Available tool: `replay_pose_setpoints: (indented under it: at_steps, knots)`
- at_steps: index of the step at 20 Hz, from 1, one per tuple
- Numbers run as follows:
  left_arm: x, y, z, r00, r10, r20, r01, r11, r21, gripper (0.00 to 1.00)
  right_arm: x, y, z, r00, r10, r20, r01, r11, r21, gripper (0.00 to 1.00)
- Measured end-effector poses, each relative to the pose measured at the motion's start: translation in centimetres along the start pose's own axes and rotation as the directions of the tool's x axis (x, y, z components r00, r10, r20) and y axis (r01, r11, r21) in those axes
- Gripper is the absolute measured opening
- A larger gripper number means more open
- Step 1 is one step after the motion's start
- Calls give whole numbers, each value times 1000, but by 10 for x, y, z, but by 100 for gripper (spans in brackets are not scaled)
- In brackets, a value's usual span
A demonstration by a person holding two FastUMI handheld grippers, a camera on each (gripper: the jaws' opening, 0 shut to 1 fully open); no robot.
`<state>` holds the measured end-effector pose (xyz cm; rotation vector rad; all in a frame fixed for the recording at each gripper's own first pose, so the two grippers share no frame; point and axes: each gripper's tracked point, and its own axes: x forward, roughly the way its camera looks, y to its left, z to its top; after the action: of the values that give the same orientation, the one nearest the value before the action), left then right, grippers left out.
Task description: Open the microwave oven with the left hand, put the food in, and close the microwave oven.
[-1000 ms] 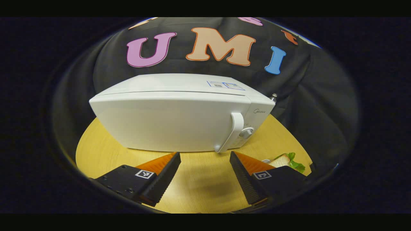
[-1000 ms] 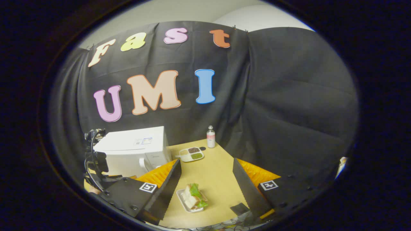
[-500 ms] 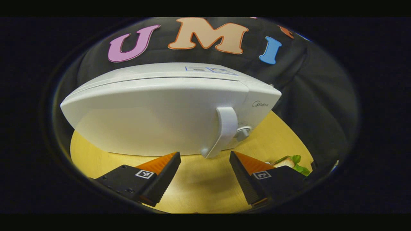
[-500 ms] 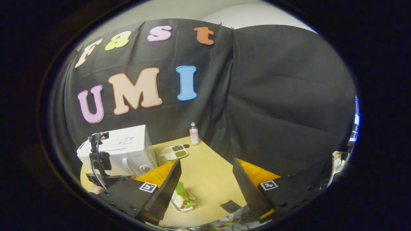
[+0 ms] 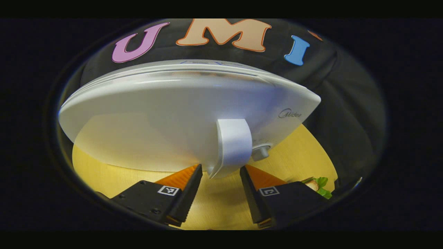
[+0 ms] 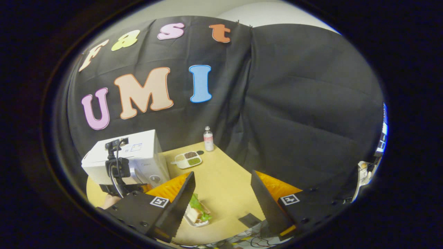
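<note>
The white microwave (image 5: 166, 117) stands close in the left gripper view with its door shut. Its white door handle (image 5: 232, 143) hangs right of centre. My left gripper (image 5: 220, 169) is open, and the handle's lower end sits just ahead of the gap between its fingertips without either touching it. A sandwich with lettuce (image 5: 316, 183) peeks in at the lower right. In the right gripper view the sandwich (image 6: 198, 211) lies on a small white plate, partly behind a finger of my open right gripper (image 6: 223, 174), which is empty. The left gripper's body (image 6: 117, 171) is at the microwave (image 6: 133, 152) front.
The round wooden table (image 6: 225, 180) carries a compartment tray of food (image 6: 187, 159) and a small bottle (image 6: 208, 138) behind it near the black cloth. A flat dark piece (image 6: 248, 220) and cables lie at the table's near edge.
My left gripper has moved in to the microwave, bringing the handle's lower end to its fingertips, and its fingers have narrowed a little. The right gripper has swung slightly; the sandwich now sits under its left finger.
</note>
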<state>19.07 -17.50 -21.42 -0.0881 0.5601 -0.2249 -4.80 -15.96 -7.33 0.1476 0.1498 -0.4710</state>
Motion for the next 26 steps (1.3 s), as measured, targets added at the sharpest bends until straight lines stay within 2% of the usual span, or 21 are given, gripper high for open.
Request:
replay_pose_setpoints:
  at_steps: [1, 2, 4, 5, 6, 10, 13, 16, 17, 18, 19, 20, 22, 23, 26]
  knots:
    - [2, 0, 2, 1000, 7, 0, -7, 1000, -4, 67, 1, 0, 0, 1000, 2, -3, -2, 1000, -4, 94]
    - [4, -1, 1, 1000, 10, -8, -10, 1000, -12, 58, 1, 3, -1, 1000, 6, -6, -6, 1000, -7, 94]
    - [7, 5, -2, 999, 41, -20, -42, 999, -18, 45, 3, 8, -2, 1000, 19, -11, -19, 1000, -12, 94]
    - [6, 6, -2, 998, 49, -27, -50, 998, -23, 48, 5, 9, -3, 1000, 22, -15, -22, 1000, -14, 94]
    - [10, 7, -1, 998, 54, -26, -55, 998, -19, 38, 7, 11, -4, 999, 29, -22, -29, 999, -14, 94]
    - [9, 5, -4, 993, 102, -53, -100, 995, 27, 23, 10, 20, -5, 998, 60, -35, -61, 998, -20, 94]
    - [9, 6, -3, 994, 105, -44, -105, 994, 12, 20, 11, 25, -6, 996, 82, -40, -83, 996, -31, 94]
    - [8, 5, -4, 995, 92, -31, -92, 996, 16, 11, 14, 24, -9, 994, 98, -50, -100, 994, -42, 94]
    - [8, 5, -4, 995, 93, -24, -92, 995, 22, 10, 14, 22, -9, 993, 101, -52, -104, 994, -45, 100]
    - [7, 5, -4, 995, 96, -17, -96, 995, 20, 7, 15, 20, -9, 993, 107, -55, -110, 993, -45, 100]
    - [8, 5, -3, 995, 99, -12, -99, 995, 19, 7, 14, 19, -9, 992, 116, -57, -119, 992, -45, 100]
    - [6, 5, -5, 995, 101, -5, -100, 995, 15, 6, 15, 17, -9, 991, 123, -59, -126, 991, -47, 94]
    - [5, 6, -4, 994, 108, 2, -108, 994, 7, 4, 16, 12, -11, 990, 131, -61, -134, 990, -52, 94]
    - [5, 6, -4, 993, 115, 7, -115, 993, -4, 4, 17, 10, -12, 989, 137, -62, -140, 989, -55, 100]
    - [4, 6, -4, 991, 129, 28, -128, 992, -19, 3, 18, 1, -15, 985, 157, -72, -162, 985, -64, 100]
